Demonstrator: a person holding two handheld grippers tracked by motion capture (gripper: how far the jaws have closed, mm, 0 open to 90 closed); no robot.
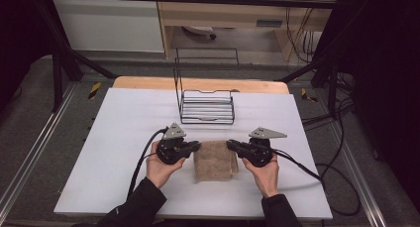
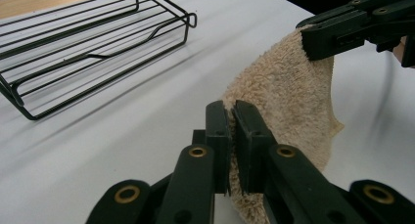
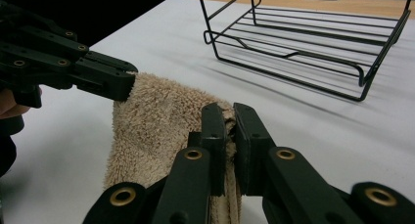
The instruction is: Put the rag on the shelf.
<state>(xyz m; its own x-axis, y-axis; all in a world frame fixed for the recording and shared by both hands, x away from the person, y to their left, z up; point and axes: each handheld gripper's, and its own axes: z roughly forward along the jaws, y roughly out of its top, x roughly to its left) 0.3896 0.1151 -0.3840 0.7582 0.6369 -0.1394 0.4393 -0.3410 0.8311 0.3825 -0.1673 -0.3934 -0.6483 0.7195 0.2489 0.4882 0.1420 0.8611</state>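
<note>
A folded beige towel (image 1: 214, 160) hangs between my two grippers over the white table (image 1: 124, 138). My left gripper (image 1: 198, 146) is shut on the towel's far left corner, and my right gripper (image 1: 230, 144) is shut on its far right corner. In the left gripper view the towel (image 2: 288, 97) is pinched in my left gripper (image 2: 233, 111), with the right gripper (image 2: 308, 38) clamped on the other corner. In the right gripper view my right gripper (image 3: 230, 114) bites the towel (image 3: 151, 126), and the left gripper (image 3: 126, 84) holds the opposite corner. The towel's near part droops toward the table.
A black wire basket (image 1: 207, 107) stands just beyond the towel at the table's middle back; it also appears as the basket (image 2: 88, 43) and the basket (image 3: 313, 43). Cables trail from both grippers. A wooden strip (image 1: 198, 83) edges the table's far side.
</note>
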